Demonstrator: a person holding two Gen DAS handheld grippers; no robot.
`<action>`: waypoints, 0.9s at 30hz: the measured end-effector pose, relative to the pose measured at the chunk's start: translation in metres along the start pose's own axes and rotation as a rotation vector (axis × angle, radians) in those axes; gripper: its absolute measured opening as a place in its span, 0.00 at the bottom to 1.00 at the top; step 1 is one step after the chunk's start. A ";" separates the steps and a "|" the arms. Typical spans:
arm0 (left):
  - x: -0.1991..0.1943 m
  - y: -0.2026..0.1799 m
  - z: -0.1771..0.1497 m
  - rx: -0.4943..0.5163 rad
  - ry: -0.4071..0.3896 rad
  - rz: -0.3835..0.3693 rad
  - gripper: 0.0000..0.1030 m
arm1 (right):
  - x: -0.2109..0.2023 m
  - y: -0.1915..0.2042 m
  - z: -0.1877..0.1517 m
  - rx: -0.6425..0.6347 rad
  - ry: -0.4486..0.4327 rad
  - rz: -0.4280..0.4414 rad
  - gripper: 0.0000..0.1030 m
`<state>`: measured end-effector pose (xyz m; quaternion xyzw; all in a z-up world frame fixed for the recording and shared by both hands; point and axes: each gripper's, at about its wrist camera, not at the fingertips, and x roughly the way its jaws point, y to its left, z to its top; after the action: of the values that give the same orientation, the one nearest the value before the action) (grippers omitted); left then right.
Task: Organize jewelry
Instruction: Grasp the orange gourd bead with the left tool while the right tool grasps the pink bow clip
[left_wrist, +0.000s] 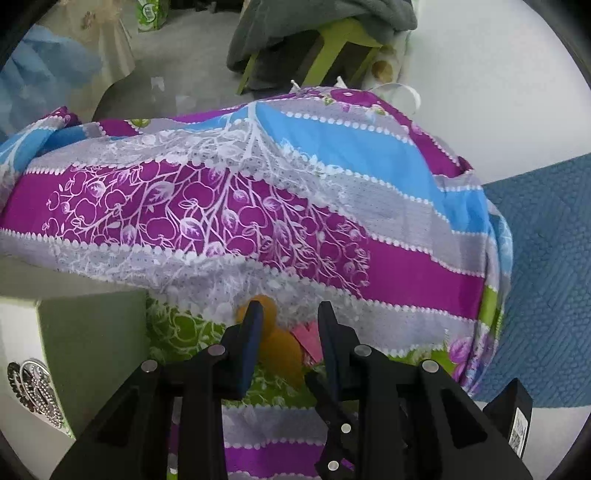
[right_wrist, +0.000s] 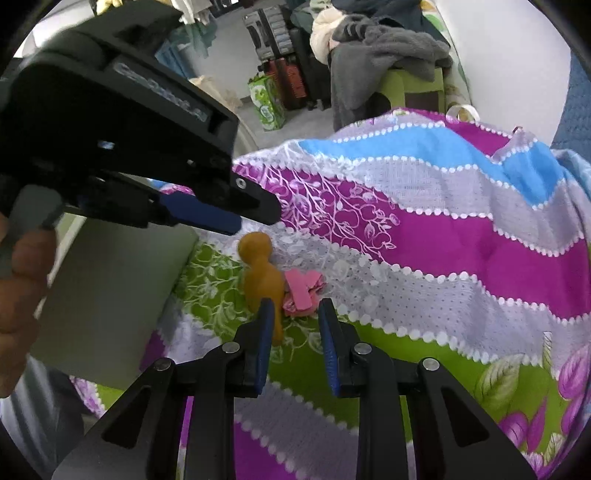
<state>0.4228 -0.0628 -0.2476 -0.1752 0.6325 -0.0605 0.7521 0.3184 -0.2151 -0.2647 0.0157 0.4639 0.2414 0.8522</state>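
Both pairs of tongs hang over a bed spread with a purple, blue and grey floral sheet (right_wrist: 424, 236).

Left tongs (left_wrist: 290, 314): released, nothing between the fingers, tips just above the orange rubbery figure-shaped piece (left_wrist: 280, 350).

Right tongs (right_wrist: 295, 310): also released and empty. The left finger overlaps the orange piece's (right_wrist: 260, 273) lower end; contact cannot be told.

The pink folded bow-like piece (right_wrist: 303, 291) lies touching the orange piece on its right side, on the green band of the sheet.

Step in hand, judged: picking one small piece. Best to lower with fingers straddling the orange body only, close squarely, and keep sheet folds and the pink piece out of the bite.

Container: an open grey-green box (left_wrist: 92, 350) sits left of the pieces. Beaded silver jewelry (left_wrist: 35, 387) shows at the box's left; whether it lies inside cannot be told.
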 end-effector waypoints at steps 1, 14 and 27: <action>0.002 0.001 0.001 -0.004 0.007 -0.001 0.29 | 0.003 -0.001 0.001 0.005 0.007 0.006 0.21; 0.020 0.005 0.002 -0.021 0.024 0.009 0.29 | 0.017 -0.001 0.003 0.006 0.032 0.031 0.22; 0.030 0.005 -0.009 -0.017 0.019 -0.004 0.29 | 0.013 -0.007 0.002 0.044 0.036 -0.046 0.20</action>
<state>0.4186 -0.0692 -0.2781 -0.1824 0.6396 -0.0582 0.7445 0.3284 -0.2158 -0.2757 0.0194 0.4848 0.2117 0.8484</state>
